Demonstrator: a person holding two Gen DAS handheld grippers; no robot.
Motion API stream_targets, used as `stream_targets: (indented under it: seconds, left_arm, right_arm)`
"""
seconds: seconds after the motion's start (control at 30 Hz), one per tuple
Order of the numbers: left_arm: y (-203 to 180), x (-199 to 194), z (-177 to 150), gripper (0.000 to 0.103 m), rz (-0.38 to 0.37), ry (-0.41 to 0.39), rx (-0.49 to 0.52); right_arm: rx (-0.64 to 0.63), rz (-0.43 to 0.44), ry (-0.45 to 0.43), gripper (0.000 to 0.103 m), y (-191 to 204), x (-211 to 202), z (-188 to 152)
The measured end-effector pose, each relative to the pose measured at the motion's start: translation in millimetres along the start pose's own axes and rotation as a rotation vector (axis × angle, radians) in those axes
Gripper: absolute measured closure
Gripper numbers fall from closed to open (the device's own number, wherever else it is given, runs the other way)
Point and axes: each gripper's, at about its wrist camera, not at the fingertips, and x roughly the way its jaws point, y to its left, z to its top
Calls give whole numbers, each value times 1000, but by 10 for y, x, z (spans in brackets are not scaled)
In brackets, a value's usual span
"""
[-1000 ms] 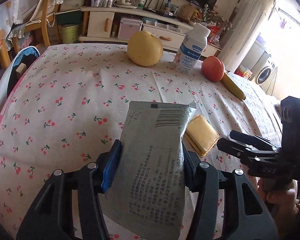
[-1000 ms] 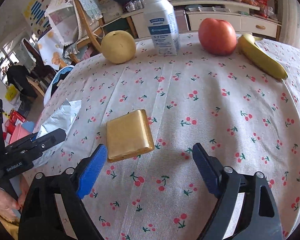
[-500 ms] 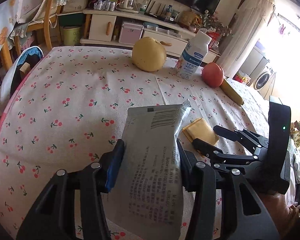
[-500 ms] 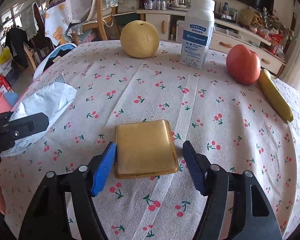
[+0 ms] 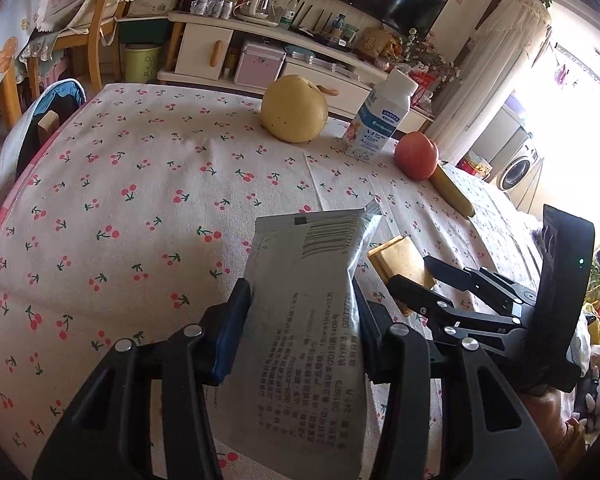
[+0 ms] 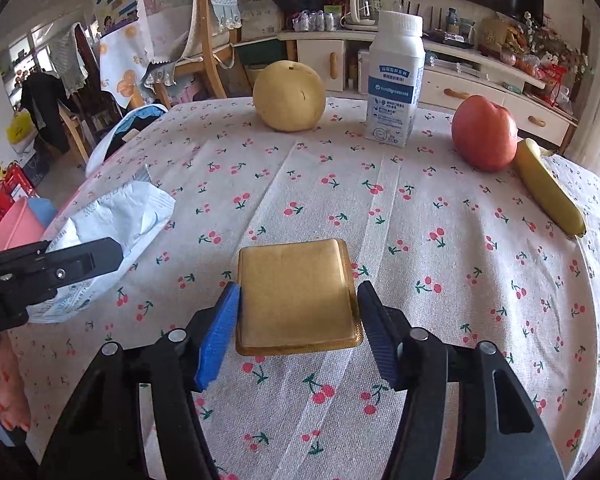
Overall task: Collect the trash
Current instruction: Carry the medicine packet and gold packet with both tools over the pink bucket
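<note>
The left tool (image 5: 296, 332) grips the wrapper (image 5: 306, 320) above the tabletop (image 5: 140, 200), while the right tool (image 6: 296, 320), jaws just narrowed, brackets the gold tray (image 6: 296, 292) lying there, not yet lifted; nothing looks binned.

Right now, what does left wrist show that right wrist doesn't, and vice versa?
Left wrist only: the printed back and barcode of the silver wrapper clamped in the left claw, a washing machine and a bright window far right.

Right wrist only: the whole top of the gold foil packet between the right claw's pads, which have just been closing and touch its sides; a pink bin at the left edge.

Both: pear, milk bottle, apple, banana, cherry tablecloth.
</note>
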Motion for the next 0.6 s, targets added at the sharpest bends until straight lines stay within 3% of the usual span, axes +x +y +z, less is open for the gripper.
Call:
stream_targets:
  seconds: [0.6]
  left_arm:
    - [6, -500, -171, 54, 108, -111, 24]
  right_arm:
    - [47, 68, -48, 42, 270, -524, -180]
